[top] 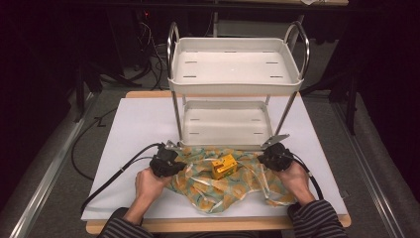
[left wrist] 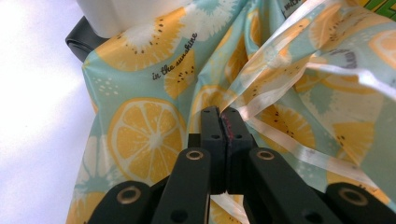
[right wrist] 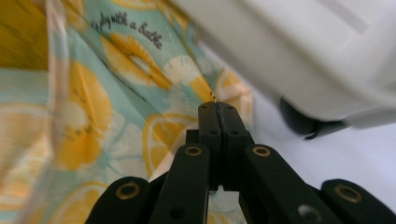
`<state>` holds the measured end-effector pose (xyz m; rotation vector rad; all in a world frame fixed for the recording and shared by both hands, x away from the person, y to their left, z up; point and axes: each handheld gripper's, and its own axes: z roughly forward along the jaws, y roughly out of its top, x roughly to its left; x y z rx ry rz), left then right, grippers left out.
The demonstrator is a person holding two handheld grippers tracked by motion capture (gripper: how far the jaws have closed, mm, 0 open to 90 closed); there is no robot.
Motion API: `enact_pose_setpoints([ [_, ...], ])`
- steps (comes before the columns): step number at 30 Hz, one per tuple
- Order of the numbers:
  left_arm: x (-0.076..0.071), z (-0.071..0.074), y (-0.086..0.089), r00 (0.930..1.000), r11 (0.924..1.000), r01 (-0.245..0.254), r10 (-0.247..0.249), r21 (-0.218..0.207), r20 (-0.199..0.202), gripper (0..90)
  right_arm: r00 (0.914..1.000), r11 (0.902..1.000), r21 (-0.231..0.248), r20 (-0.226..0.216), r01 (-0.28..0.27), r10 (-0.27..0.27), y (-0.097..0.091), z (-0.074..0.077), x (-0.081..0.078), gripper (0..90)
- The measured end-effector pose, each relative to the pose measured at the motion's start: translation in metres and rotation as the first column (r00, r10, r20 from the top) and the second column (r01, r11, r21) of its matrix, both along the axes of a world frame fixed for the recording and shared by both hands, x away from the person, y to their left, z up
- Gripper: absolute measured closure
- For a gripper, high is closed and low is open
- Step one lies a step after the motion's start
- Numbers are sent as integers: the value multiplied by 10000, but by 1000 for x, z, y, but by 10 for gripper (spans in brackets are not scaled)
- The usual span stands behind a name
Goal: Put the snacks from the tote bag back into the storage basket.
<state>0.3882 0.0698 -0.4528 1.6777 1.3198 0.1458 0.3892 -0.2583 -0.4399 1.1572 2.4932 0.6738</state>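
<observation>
Left gripper (left wrist: 219,116): jaws pressed together, apparently pinching the near-left edge of the citrus-print plastic bag (top: 233,186). Right gripper (right wrist: 218,112): jaws likewise pressed together at the bag's right edge. The bag lies crumpled on the white mat (top: 129,148), a yellow box (top: 224,166) on top, the two-tier trolley (top: 233,74) just behind. Judgement: lift both edges evenly and slowly, or the box tips off.

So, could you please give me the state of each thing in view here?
Left gripper: shut on the fruit-print cloth.
Right gripper: shut on the same cloth.
Fruit-print cloth: crumpled, lying on the table.
Yellow box: resting on the cloth.
White two-tier cart: upright, both trays bare.
</observation>
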Motion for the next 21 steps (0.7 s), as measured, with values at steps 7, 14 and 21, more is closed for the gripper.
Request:
enact_pose_setpoints([
  [7,1,1,0,10000,9999,71,-72,-156,-65,892,9984,9994,13,-449,358,-357,-6,-13,10,900],
  [14,1,-1,0,9998,9999,139,-140,-50,-103,887,9986,9874,1500,-237,496,-465,-4,4,5,675],
  [21,0,-1,1,9999,9999,148,-148,-2,-47,870,9885,9803,1963,1424,223,-510,-9,40,-19,566],
])
